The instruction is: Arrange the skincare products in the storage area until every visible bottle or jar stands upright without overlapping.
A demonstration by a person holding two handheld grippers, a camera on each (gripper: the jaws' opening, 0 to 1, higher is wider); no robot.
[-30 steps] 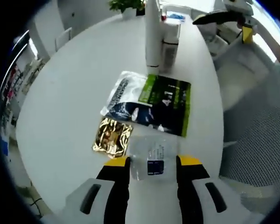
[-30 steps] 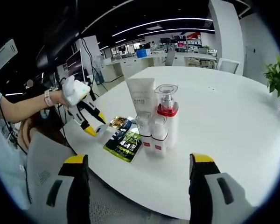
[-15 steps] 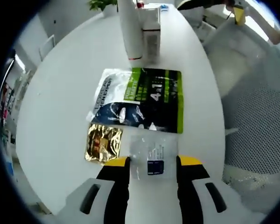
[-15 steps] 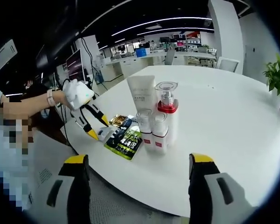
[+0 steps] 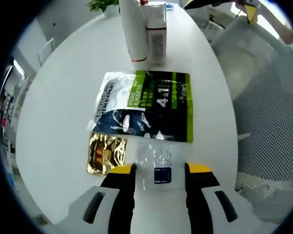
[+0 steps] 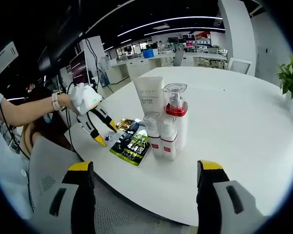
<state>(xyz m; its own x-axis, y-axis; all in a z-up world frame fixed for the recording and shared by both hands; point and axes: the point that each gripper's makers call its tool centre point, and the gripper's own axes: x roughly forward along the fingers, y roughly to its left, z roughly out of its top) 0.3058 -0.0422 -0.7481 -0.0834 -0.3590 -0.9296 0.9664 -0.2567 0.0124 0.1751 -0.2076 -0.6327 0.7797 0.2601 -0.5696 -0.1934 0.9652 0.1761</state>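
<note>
A clear sachet (image 5: 158, 165) is being straddled by the left tool (image 5: 158, 169), jaws narrow, flat on the desk (image 5: 63, 107). Beyond, a green pouch (image 5: 156, 105) is lying flat, then upright bottles (image 6: 167, 127). The right tool (image 6: 141, 173) is being held wide, empty.

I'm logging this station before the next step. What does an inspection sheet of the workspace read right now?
Surface: round white table, bare around the group.
Job's things: white tube, red-collared clear-capped pump bottle and two small white red-banded bottles, upright, close together.
Clutter: flat green-and-black sachet, silver-and-blue sachet, gold foil sachet, small clear sachet between the left tool's jaws.
Grippers: left tool open at the clear sachet; right tool open, off the table edge.
Cables: dark cords beside the person's arm.
Surroundings: office desks, mesh chair, potted plant.
</note>
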